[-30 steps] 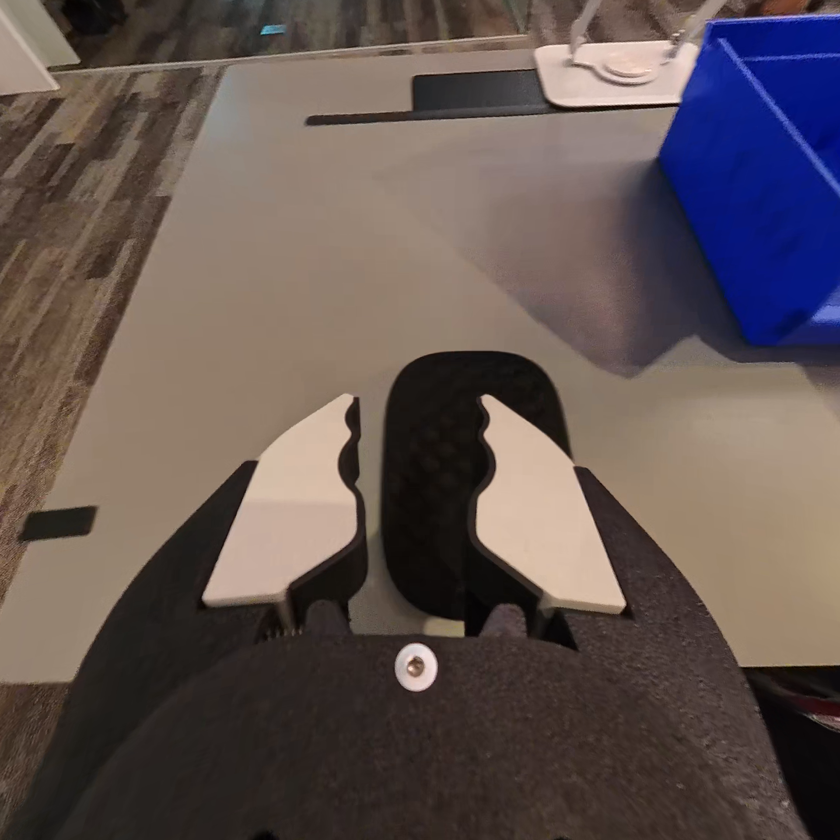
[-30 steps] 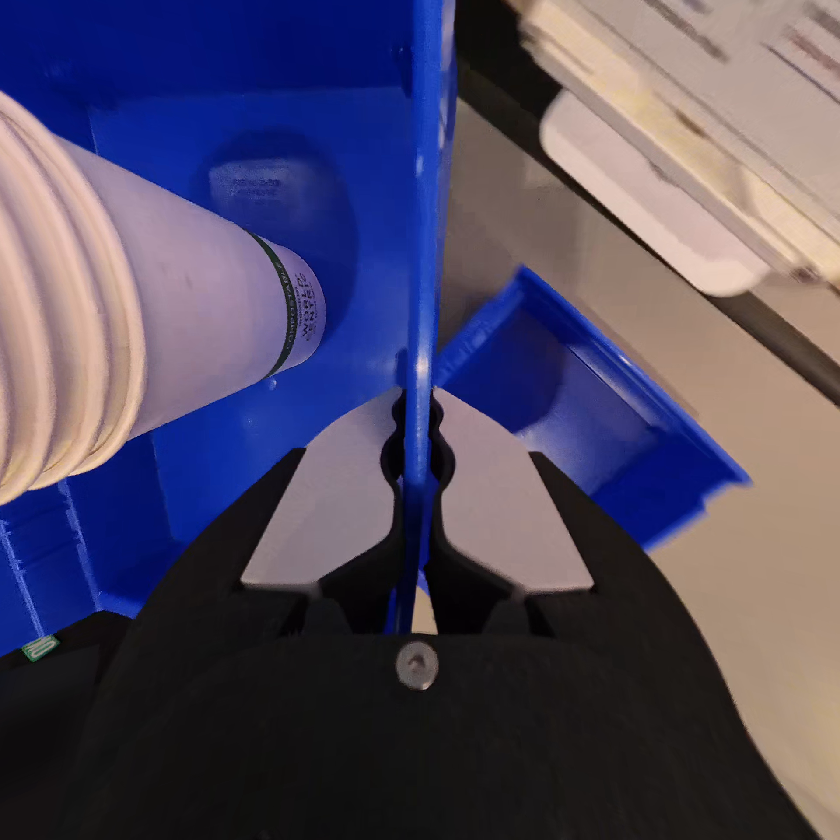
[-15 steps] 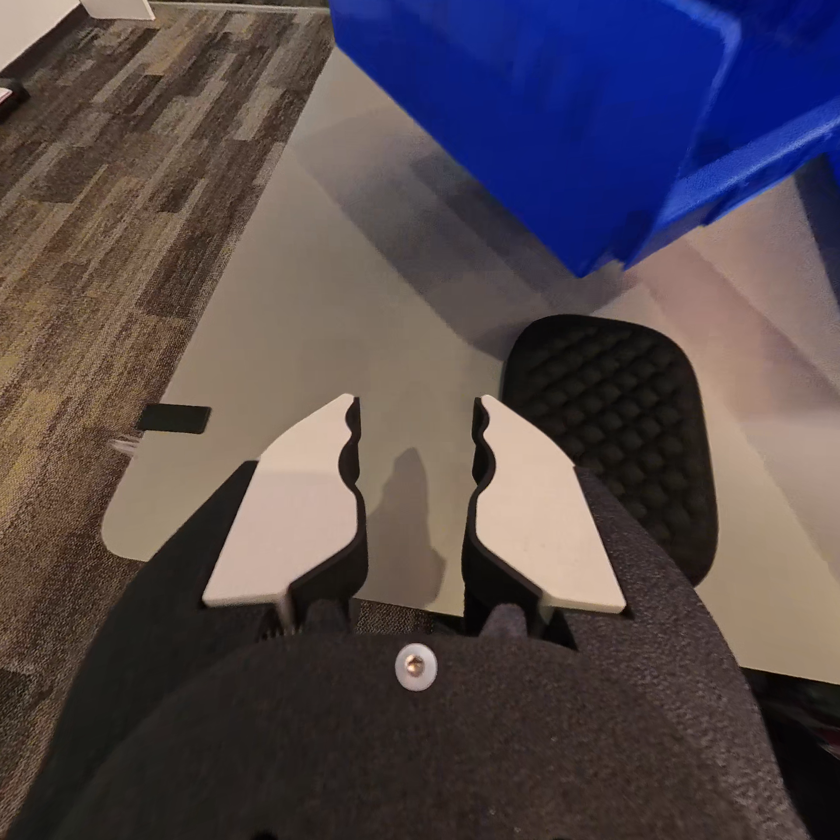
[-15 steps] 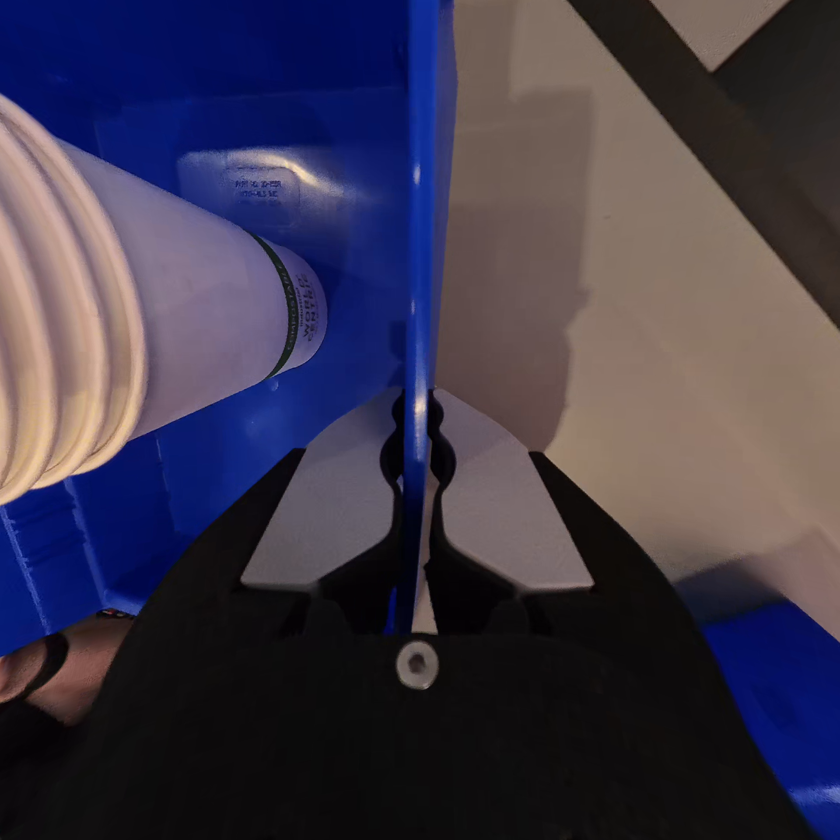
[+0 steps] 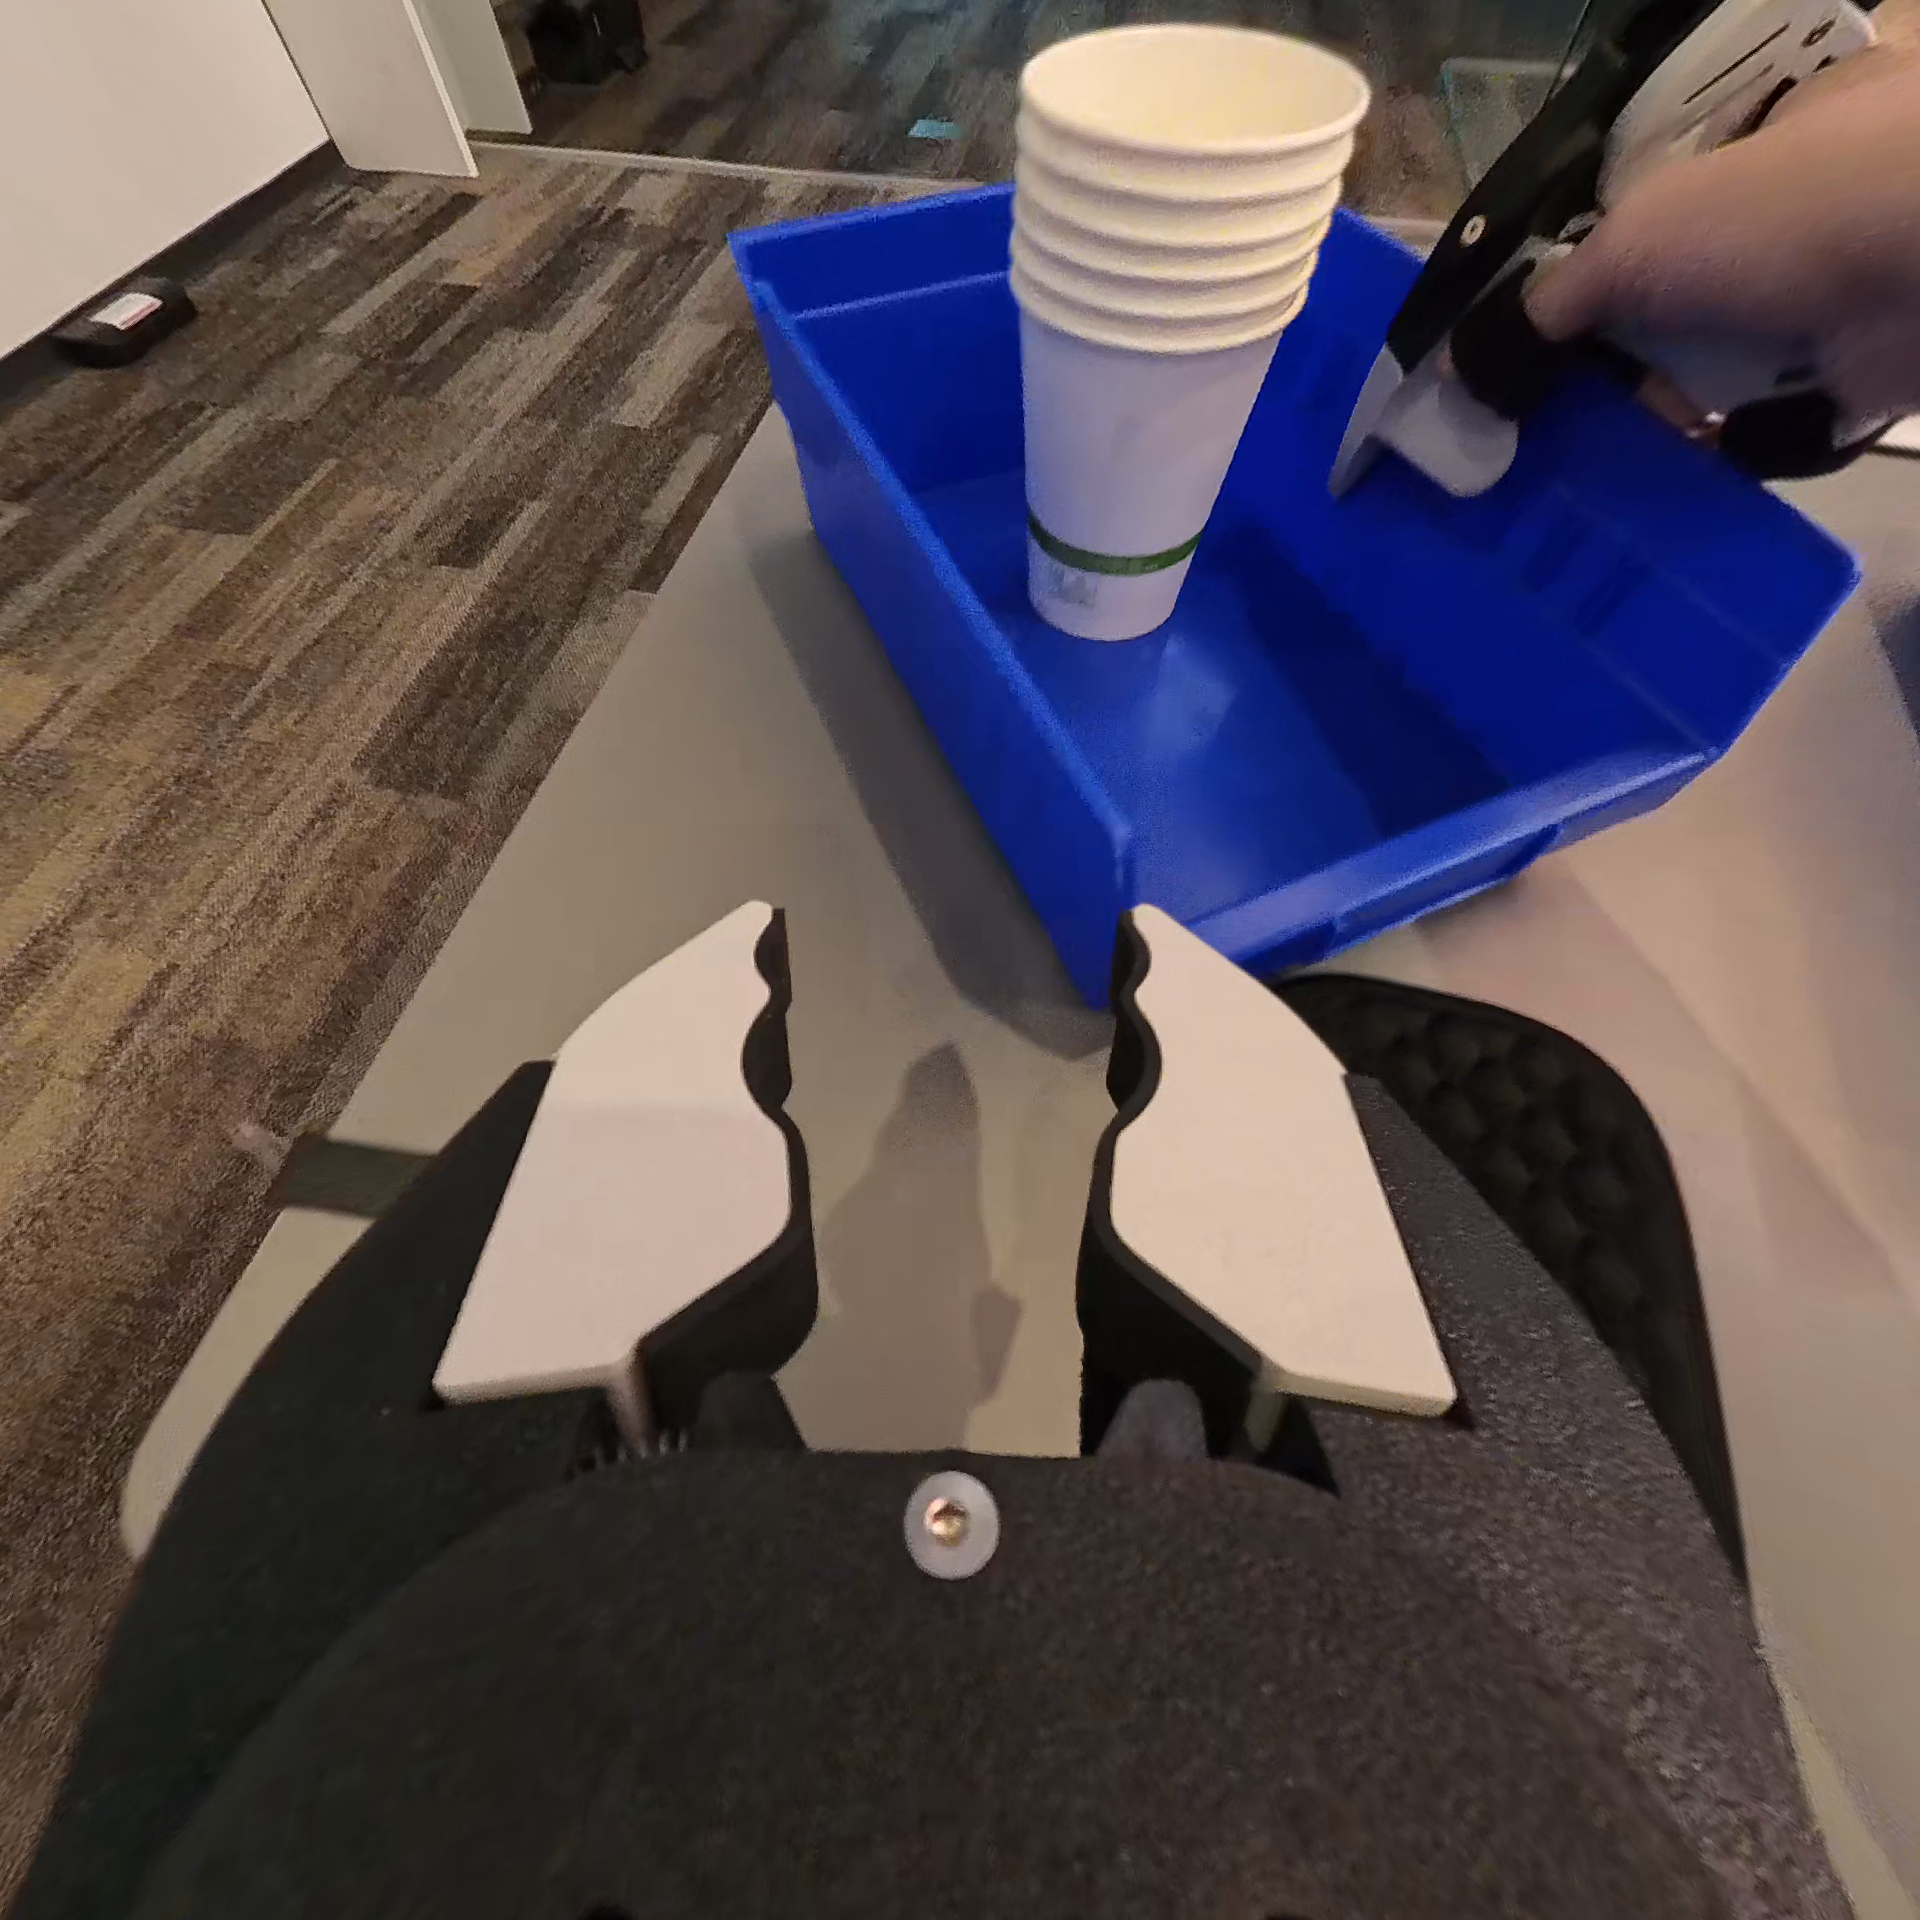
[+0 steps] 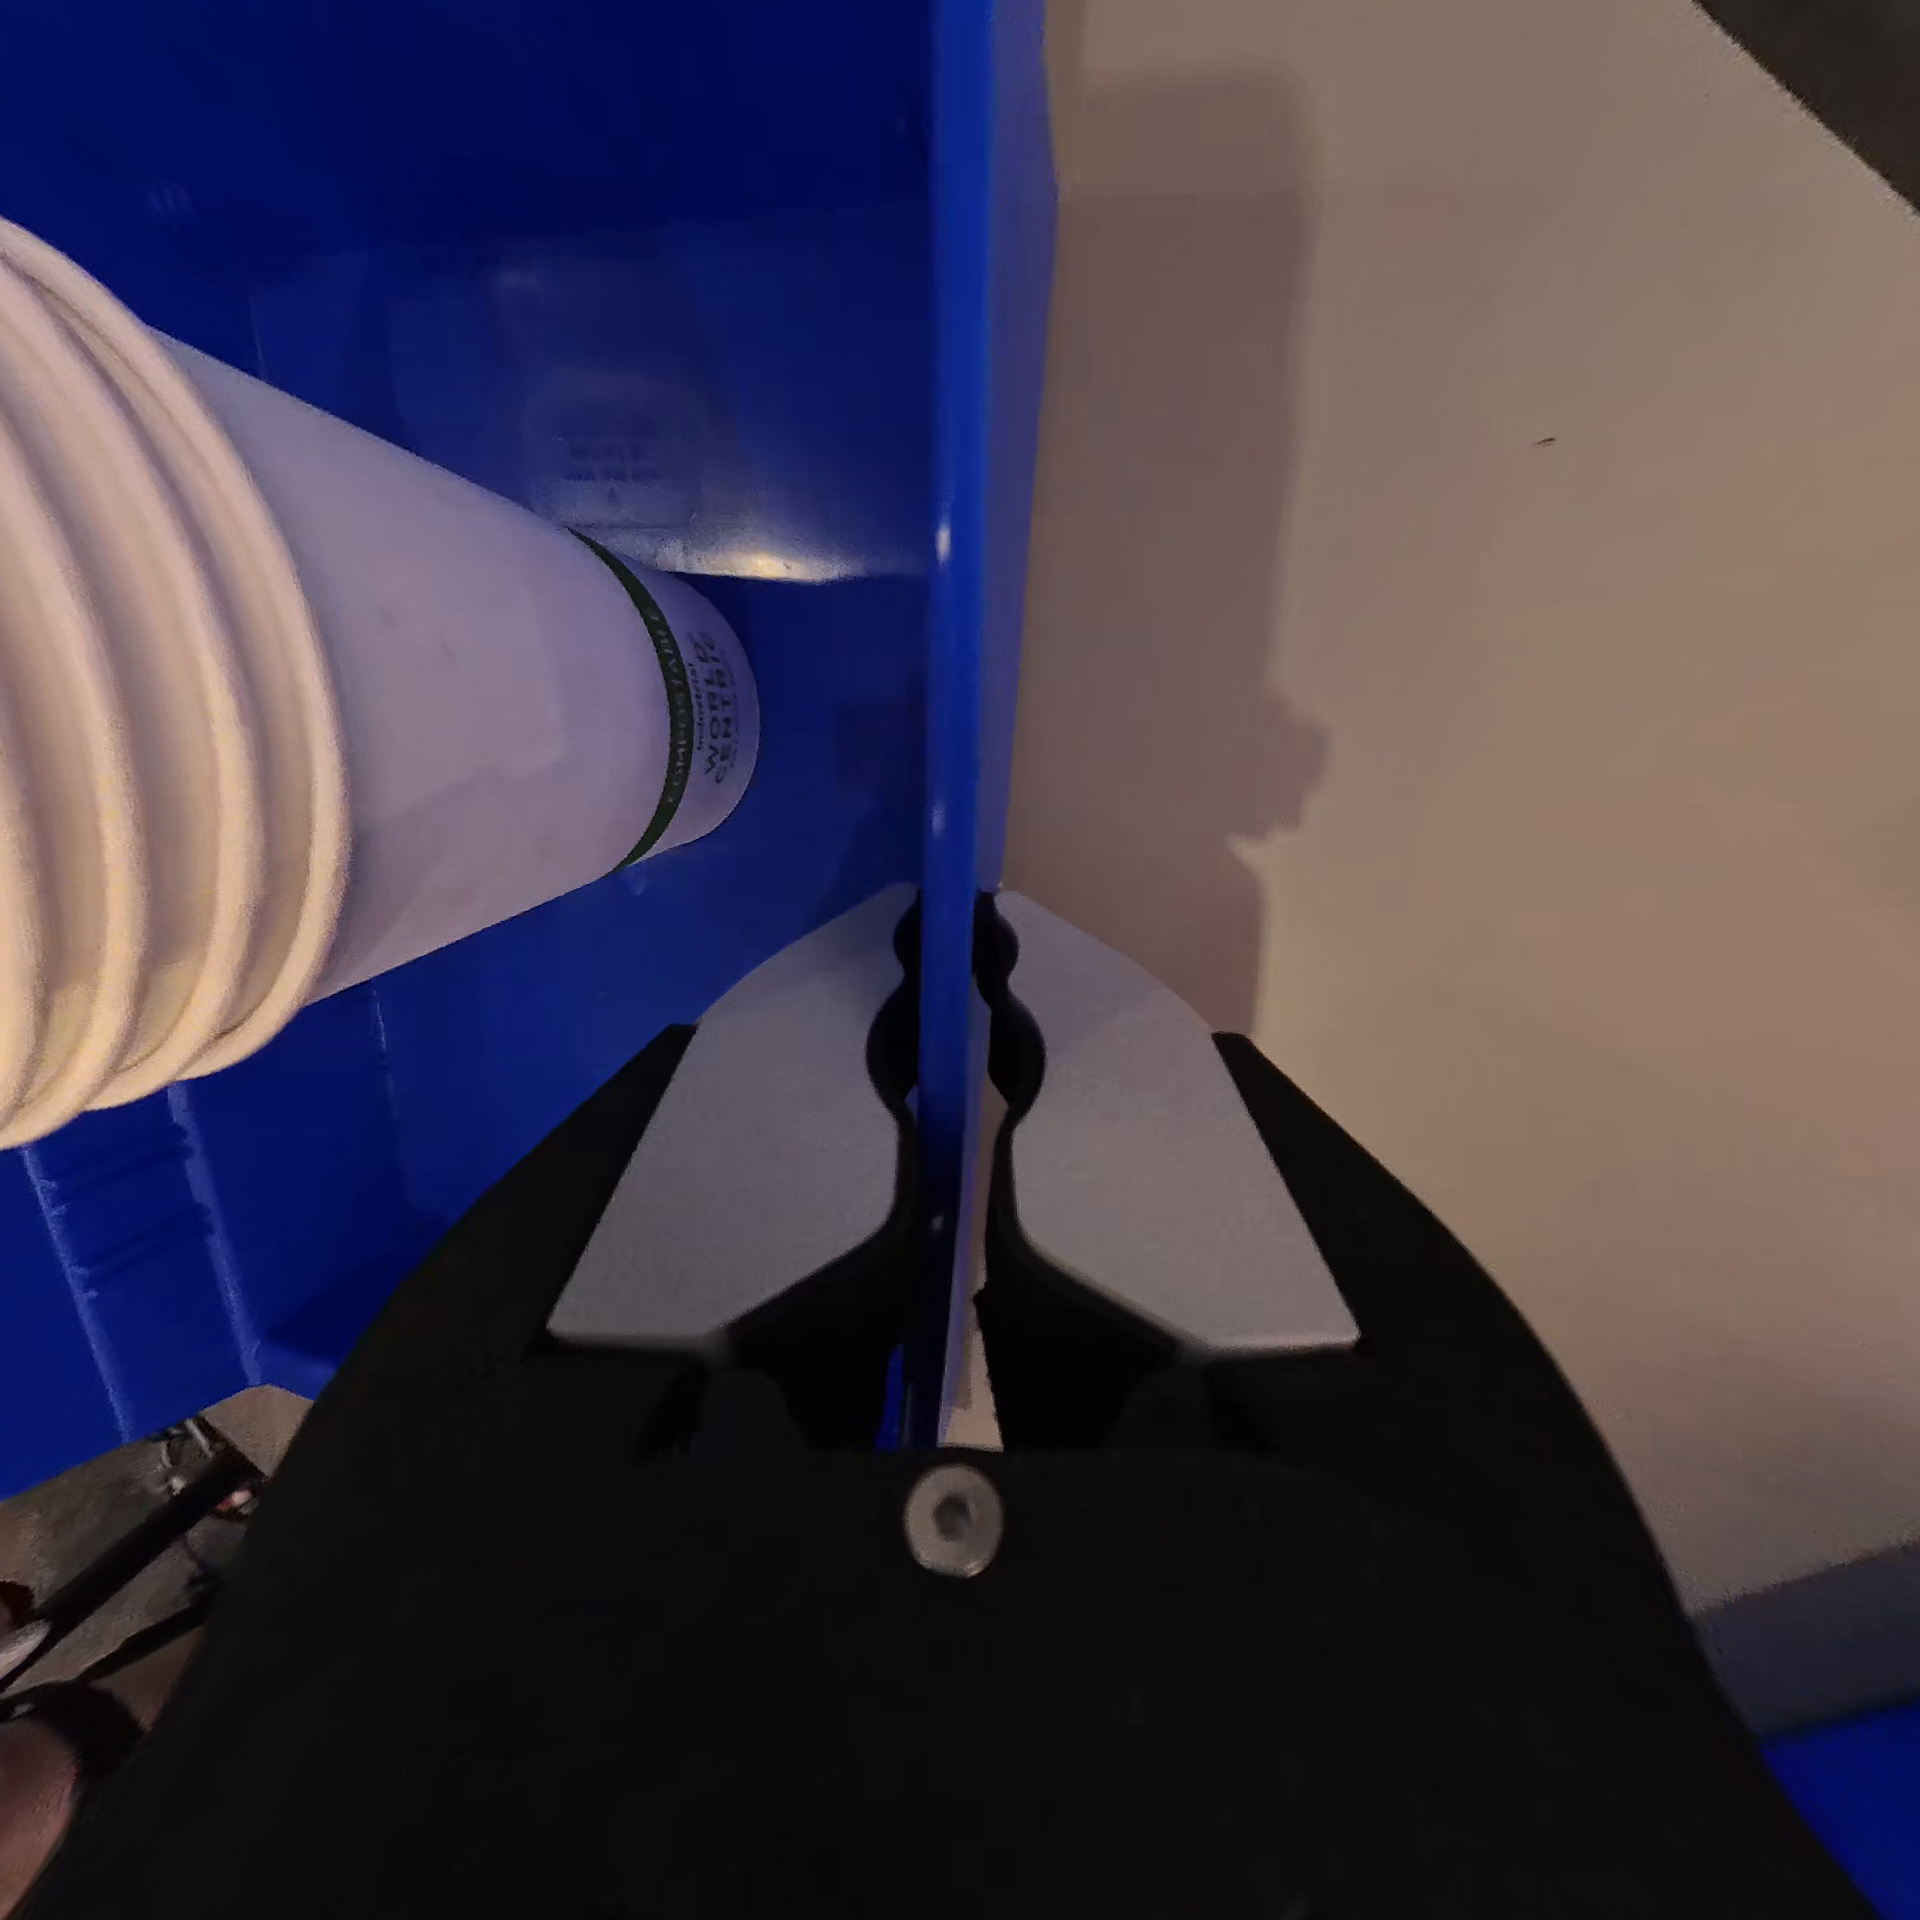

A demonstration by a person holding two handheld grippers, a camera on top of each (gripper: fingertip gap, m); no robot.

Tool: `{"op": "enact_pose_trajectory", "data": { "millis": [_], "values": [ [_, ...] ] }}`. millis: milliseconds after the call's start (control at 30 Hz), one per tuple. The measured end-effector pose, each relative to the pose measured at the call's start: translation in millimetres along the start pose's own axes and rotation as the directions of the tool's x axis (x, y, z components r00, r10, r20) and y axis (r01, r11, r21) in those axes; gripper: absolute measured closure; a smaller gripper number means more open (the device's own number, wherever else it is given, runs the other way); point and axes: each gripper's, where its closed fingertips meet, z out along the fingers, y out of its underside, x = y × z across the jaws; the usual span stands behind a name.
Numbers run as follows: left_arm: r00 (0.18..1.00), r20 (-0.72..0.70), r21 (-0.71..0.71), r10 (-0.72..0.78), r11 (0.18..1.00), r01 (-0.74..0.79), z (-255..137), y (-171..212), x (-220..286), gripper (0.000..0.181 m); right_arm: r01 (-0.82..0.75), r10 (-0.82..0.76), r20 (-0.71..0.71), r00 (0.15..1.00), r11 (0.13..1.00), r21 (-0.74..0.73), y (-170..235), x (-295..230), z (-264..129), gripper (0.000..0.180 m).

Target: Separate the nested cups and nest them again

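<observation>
A stack of several nested white paper cups stands upright inside a blue plastic bin on the grey table. My left gripper is open and empty, low over the table just in front of the bin's near corner. My right gripper is shut on the bin's side wall; it also shows in the left wrist view, held by a hand on the bin's far wall. The cup stack fills the left of the right wrist view.
A black textured pad lies on the table right of my left gripper. The table's left edge drops to a patterned carpet floor. A second blue bin's corner shows at the lower right of the right wrist view.
The bin has come down in front of my left gripper, and the cup stack now shows in that view. My right gripper has stayed shut on the bin wall throughout.
</observation>
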Motion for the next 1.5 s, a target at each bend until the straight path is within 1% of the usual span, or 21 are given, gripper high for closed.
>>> {"op": "enact_pose_trajectory", "data": {
  "millis": [100,200,300,500,600,667,733,833,933,1033,1133,1233,1300,1400,1500],
  "values": [
    [1.000,-0.020,-0.003,0.000,1.000,0.000,16,-9,14,0.121,0.025,-0.025,-0.011,1.000,1.000,0.000,1,-2,0,0.169],
    [0.999,0.013,-0.031,0.036,0.999,-0.035,29,-10,19,0.119,-0.003,0.002,0.056,0.998,1.000,0.024,1,-6,-1,0.163],
    [0.997,0.041,-0.049,0.067,0.997,-0.065,39,-12,23,0.119,-0.038,0.029,0.123,0.992,0.997,0.072,0,-7,-6,0.162],
    [0.993,0.069,-0.088,0.101,0.992,-0.094,57,-12,28,0.123,0.010,-0.030,0.169,0.985,0.993,0.116,5,-9,-27,0.161],
    [0.990,0.093,-0.123,0.108,0.988,-0.096,67,-6,23,0.125,0.068,-0.090,0.119,0.989,0.981,0.182,3,-4,-49,0.159],
    [0.986,0.114,-0.148,0.121,0.984,-0.103,74,-1,19,0.127,0.110,-0.131,0.079,0.988,0.966,0.235,2,-1,-69,0.152],
    [0.983,0.130,-0.165,0.130,0.980,-0.108,79,4,14,0.133,0.153,-0.177,0.052,0.983,0.941,0.303,-1,0,-94,0.149],
    [0.988,0.119,-0.131,0.099,0.988,-0.083,82,-1,7,0.141,0.248,-0.264,-0.007,0.965,0.898,0.364,7,-1,-134,0.149],
    [0.975,0.165,-0.131,0.149,0.983,-0.128,85,-4,-15,0.166,0.345,-0.349,-0.064,0.935,0.850,0.397,28,-5,-170,0.148],
    [0.968,0.166,-0.162,0.190,0.973,-0.163,93,-7,-43,0.163,0.434,-0.421,-0.127,0.898,0.801,0.413,59,-5,-199,0.148],
    [0.981,0.098,-0.191,0.168,0.970,-0.148,104,-12,-65,0.164,0.498,-0.474,-0.165,0.865,0.764,0.410,96,-2,-217,0.148],
    [0.986,0.035,-0.200,0.166,0.967,-0.155,112,-16,-83,0.165,0.516,-0.500,-0.155,0.852,0.753,0.409,131,4,-226,0.148],
    [0.982,0.017,-0.197,0.186,0.964,-0.179,115,-18,-94,0.164,0.502,-0.497,-0.129,0.858,0.758,0.417,151,12,-231,0.148],
    [0.980,-0.020,-0.195,0.199,0.960,-0.199,120,-21,-104,0.164,0.481,-0.456,-0.166,0.875,0.773,0.413,175,42,-237,0.148],
    [0.979,-0.027,-0.200,0.202,0.958,-0.203,124,-23,-110,0.164,0.429,-0.374,-0.210,0.903,0.800,0.420,198,80,-246,0.144]
  ]
}}
